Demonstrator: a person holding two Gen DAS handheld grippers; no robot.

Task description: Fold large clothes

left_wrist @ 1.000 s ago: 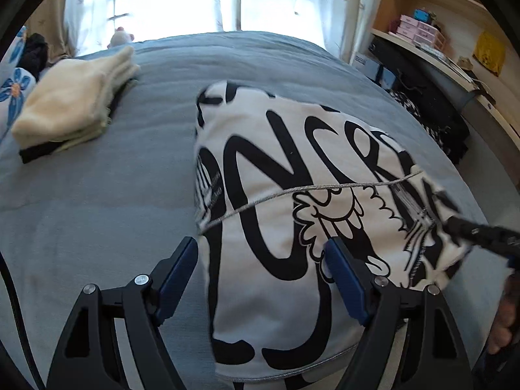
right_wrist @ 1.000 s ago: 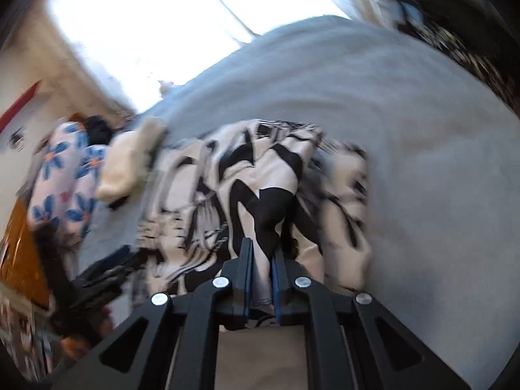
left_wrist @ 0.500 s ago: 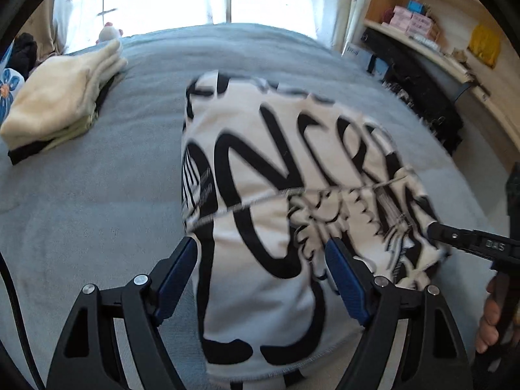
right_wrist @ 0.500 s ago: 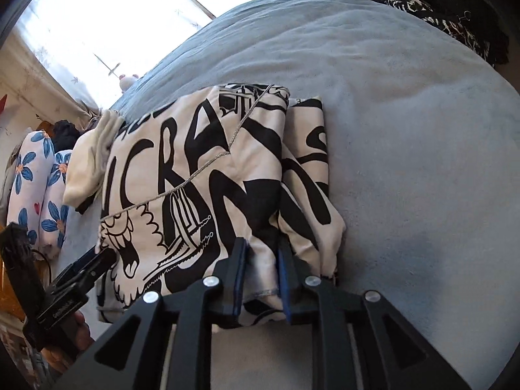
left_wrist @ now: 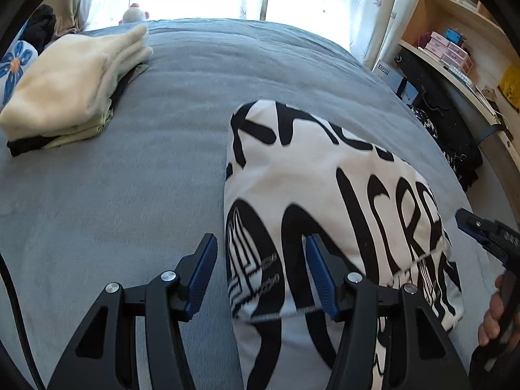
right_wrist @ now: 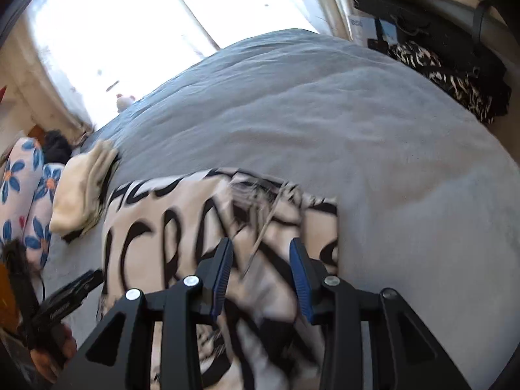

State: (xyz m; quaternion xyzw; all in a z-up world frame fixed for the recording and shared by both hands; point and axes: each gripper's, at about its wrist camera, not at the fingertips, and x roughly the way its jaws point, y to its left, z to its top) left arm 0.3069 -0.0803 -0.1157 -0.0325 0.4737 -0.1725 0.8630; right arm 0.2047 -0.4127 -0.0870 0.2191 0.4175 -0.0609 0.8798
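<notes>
A white garment with big black lettering (left_wrist: 325, 178) lies folded on the grey bed (left_wrist: 130, 195). My left gripper (left_wrist: 260, 256) hovers over its near left edge with the jaws closing. That edge runs between the pads, one finger over the cloth and one over the bedspread, and neither presses on it. In the right wrist view the garment (right_wrist: 182, 214) is blurred. My right gripper (right_wrist: 261, 256) stands above its right part with the jaws opening and cloth below the gap, not pinched. Each gripper shows in the other's view: right gripper (left_wrist: 481, 230), left gripper (right_wrist: 81, 286).
A folded cream stack (left_wrist: 71, 87) sits at the far left of the bed, beside floral pillows (right_wrist: 26, 195). A small plush toy (left_wrist: 133, 14) stands by the bright window. Shelves (left_wrist: 455, 48) and dark patterned clothes (right_wrist: 448, 74) line the bed's right side.
My right gripper has let go of the pinched fold, and its jaws now stand apart. My left gripper slid left to the garment's edge, and its jaws have narrowed.
</notes>
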